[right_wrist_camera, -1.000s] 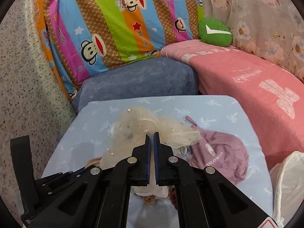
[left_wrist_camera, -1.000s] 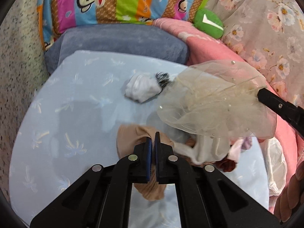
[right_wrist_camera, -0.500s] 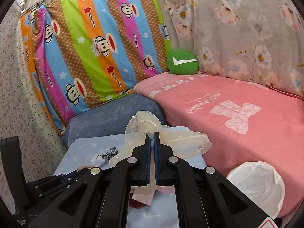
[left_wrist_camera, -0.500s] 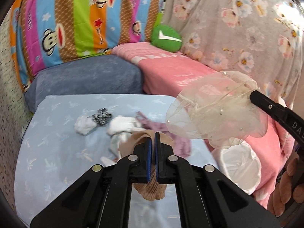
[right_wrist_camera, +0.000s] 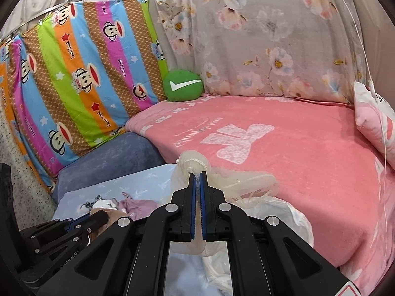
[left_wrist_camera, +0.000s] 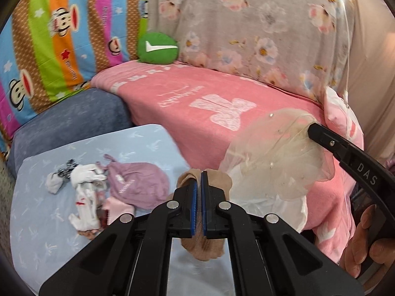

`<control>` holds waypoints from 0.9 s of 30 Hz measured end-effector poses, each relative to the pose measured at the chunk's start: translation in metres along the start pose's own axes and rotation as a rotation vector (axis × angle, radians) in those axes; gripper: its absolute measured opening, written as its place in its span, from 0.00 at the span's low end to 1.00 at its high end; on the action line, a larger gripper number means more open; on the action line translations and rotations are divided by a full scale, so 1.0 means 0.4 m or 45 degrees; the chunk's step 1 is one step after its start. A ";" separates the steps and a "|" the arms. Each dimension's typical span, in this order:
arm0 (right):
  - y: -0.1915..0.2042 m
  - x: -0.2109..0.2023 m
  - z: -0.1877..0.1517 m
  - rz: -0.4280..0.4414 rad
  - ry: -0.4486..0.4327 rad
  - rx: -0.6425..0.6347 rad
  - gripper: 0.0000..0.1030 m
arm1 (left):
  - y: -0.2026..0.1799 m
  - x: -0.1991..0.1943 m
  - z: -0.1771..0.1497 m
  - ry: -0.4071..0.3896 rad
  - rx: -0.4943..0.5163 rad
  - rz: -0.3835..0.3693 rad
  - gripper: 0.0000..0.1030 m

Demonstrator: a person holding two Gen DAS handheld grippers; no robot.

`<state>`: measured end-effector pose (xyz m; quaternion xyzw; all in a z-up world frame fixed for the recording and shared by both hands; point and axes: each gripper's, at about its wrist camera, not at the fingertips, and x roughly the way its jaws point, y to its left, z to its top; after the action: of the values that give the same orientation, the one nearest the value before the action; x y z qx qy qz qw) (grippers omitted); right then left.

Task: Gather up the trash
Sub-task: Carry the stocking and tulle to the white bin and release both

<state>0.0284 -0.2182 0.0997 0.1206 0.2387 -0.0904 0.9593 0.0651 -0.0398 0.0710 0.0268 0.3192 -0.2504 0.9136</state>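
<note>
Tulle (left_wrist_camera: 274,157) and stocking (left_wrist_camera: 205,180) clamped in right (right_wrist_camera: 197,177) and left fingers (left_wrist_camera: 198,182), carried over white bag (right_wrist_camera: 284,212); next, open above its mouth

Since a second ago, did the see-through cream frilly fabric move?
Yes. The see-through cream frilly fabric went from above the pale blue table rightward to the white-lined bin beside the pink blanket.

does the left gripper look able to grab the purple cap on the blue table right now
Probably not yet. The left gripper is shut on a tan stocking, so its fingers are occupied. The purple cap lies uncovered on top, so the way looks free once the stocking is dropped.
</note>
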 end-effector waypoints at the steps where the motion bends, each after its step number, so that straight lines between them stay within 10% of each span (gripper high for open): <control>1: -0.019 -0.001 -0.003 -0.011 0.002 0.009 0.03 | -0.019 0.008 0.000 0.006 0.017 -0.011 0.03; 12: -0.166 0.009 -0.031 -0.090 0.031 0.081 0.03 | -0.167 0.086 -0.009 0.051 0.124 -0.117 0.05; 19: -0.201 -0.003 -0.036 -0.107 0.020 0.120 0.21 | -0.198 0.124 -0.013 0.113 0.146 -0.141 0.08; 24: -0.201 -0.019 -0.034 -0.103 0.002 0.114 0.28 | -0.211 0.121 -0.012 0.077 0.131 -0.137 0.58; 27: -0.196 -0.023 -0.035 -0.100 0.000 0.107 0.31 | -0.219 0.118 -0.010 0.066 0.139 -0.120 0.59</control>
<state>-0.0039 -0.2882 0.0774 0.1514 0.2392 -0.1378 0.9491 0.0528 -0.1360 0.0493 0.0679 0.3297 -0.3092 0.8894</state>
